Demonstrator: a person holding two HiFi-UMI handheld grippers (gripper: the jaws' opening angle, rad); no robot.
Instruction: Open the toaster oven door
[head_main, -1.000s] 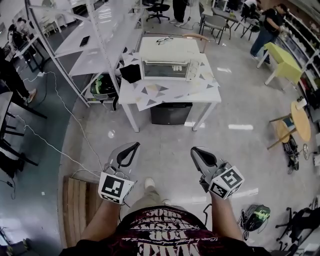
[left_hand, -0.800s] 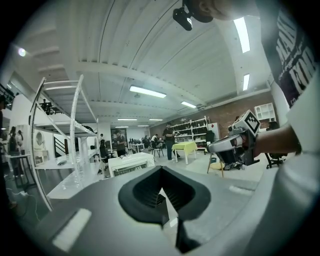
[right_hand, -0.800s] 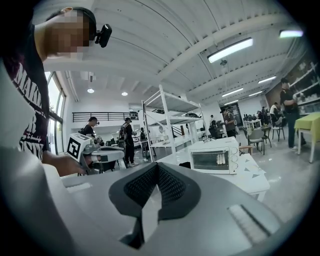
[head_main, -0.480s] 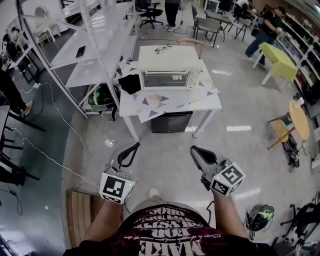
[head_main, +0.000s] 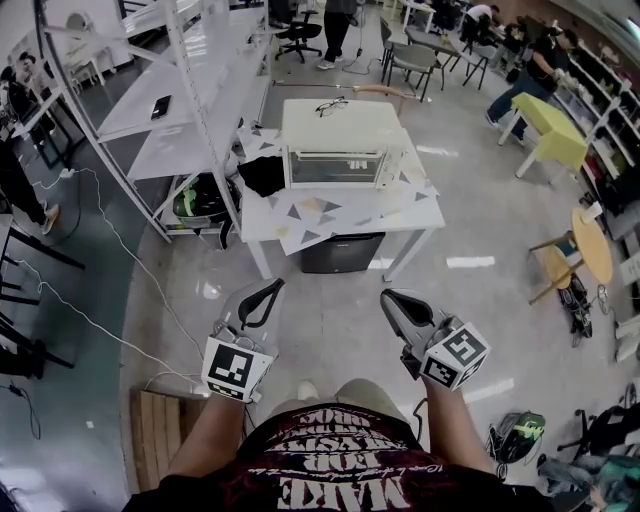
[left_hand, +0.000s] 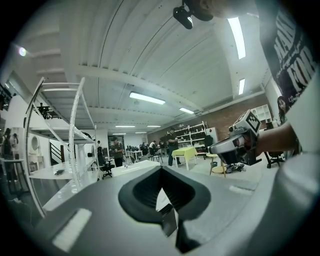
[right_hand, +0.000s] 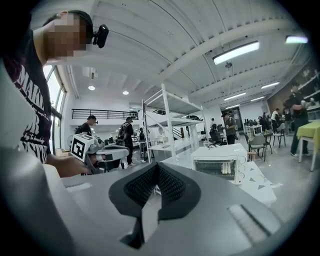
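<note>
The white toaster oven (head_main: 338, 150) stands on a white table (head_main: 400, 208) far ahead of me, its glass door shut; the right gripper view shows this toaster oven (right_hand: 220, 167) too. My left gripper (head_main: 274, 286) and right gripper (head_main: 386, 297) hang low over the floor, well short of the table, side by side. Both are shut with nothing between their fingers. In its own view the left gripper (left_hand: 161, 170) points past the table, and the right gripper (right_hand: 157, 167) points left of the oven.
Glasses (head_main: 330, 103) lie on the oven top and a black cloth (head_main: 262, 175) sits at the table's left. A black box (head_main: 342, 250) stands under the table. White shelving (head_main: 170, 100) is at left, a wooden pallet (head_main: 160, 430) near my feet.
The table and oven have slid slightly lower and nearer in the head view. Both grippers stay in the same pose, still shut.
</note>
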